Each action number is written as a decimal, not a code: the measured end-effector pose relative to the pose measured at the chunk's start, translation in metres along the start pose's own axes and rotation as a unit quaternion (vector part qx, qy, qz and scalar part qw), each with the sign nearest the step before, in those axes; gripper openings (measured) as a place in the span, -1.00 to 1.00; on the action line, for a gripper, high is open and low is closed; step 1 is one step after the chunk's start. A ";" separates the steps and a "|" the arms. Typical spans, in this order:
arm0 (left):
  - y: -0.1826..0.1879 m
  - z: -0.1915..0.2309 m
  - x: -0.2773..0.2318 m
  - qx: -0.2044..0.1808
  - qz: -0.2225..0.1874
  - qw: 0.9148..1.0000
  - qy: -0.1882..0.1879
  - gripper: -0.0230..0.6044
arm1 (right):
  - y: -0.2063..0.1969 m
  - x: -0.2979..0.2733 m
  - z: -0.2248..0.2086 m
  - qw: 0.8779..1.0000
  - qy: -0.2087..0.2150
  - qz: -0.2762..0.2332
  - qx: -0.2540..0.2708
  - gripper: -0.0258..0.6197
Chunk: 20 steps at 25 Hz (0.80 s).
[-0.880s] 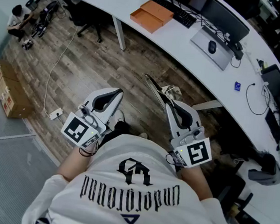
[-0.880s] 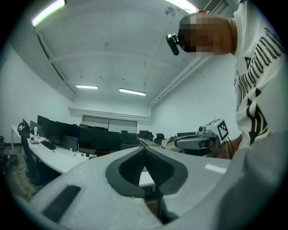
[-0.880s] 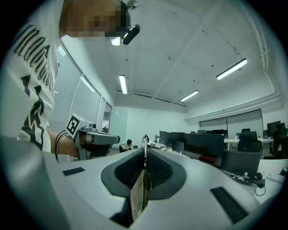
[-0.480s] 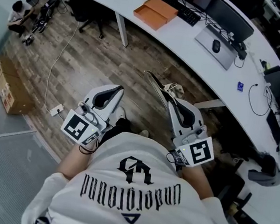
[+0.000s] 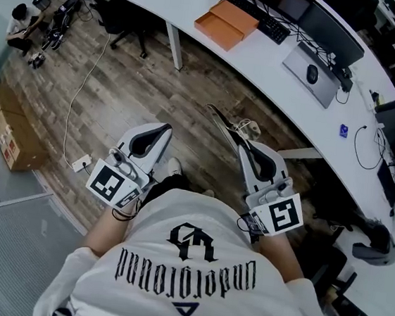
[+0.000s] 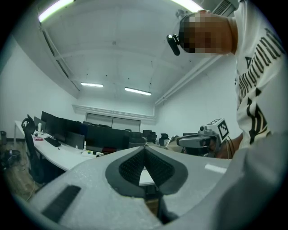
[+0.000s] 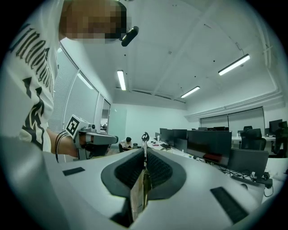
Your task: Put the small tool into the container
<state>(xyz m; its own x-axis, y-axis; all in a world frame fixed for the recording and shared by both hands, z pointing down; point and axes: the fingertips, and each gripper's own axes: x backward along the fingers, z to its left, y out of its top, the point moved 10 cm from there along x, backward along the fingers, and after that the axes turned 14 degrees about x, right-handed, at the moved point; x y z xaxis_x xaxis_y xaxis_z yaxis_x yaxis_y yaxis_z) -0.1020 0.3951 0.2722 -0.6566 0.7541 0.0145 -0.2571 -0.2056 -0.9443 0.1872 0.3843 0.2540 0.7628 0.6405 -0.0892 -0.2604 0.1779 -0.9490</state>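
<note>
My right gripper (image 5: 241,139) is shut on a thin dark tool (image 5: 219,119) that sticks out past its tips over the wooden floor. In the right gripper view the tool (image 7: 145,137) ends in a small loop above the closed jaws of the right gripper (image 7: 145,152), and a pale tag (image 7: 138,194) hangs in the gap below. My left gripper (image 5: 165,127) is held beside it, its jaws shut with nothing between them, as the left gripper view (image 6: 145,146) also shows. An open orange box (image 5: 227,24) lies on the curved white desk (image 5: 265,62), far ahead of both grippers.
The desk carries a keyboard (image 5: 269,24), monitors (image 5: 332,34) and a grey mat with a mouse (image 5: 312,73). Office chairs (image 5: 121,21) stand at its left end. A person (image 5: 21,24) sits on the floor far left. Cardboard boxes (image 5: 9,132) and a white cable (image 5: 77,97) lie on the floor.
Both grippers keep their pose and the tool stays clamped. The desk and orange box have drifted slightly right in the head view.
</note>
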 end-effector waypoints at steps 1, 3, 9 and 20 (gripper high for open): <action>0.004 0.010 0.000 -0.001 0.000 1.000 -0.002 -0.88 | 0.001 -0.010 0.000 1.000 -0.002 0.000 -0.001 -0.83; 0.012 0.031 -0.001 -0.004 -0.001 1.000 -0.010 -0.88 | 0.006 -0.032 -0.001 1.000 -0.008 -0.001 -0.003 -0.83; 0.044 0.088 0.005 -0.018 -0.003 0.999 -0.032 -0.88 | 0.023 -0.091 0.004 1.000 -0.027 -0.004 -0.002 -0.83; 0.061 0.153 0.012 -0.013 -0.002 0.999 -0.035 -0.88 | 0.029 -0.158 0.006 0.999 -0.026 -0.003 -0.023 -0.83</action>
<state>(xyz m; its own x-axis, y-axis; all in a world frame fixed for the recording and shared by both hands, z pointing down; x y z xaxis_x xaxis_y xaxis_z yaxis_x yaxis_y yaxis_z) -0.2335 0.2961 0.2654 -0.7035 0.7096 0.0399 -0.2415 -0.1859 -0.9524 0.0560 0.2926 0.2427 0.7320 0.6778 -0.0689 -0.2279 0.1483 -0.9623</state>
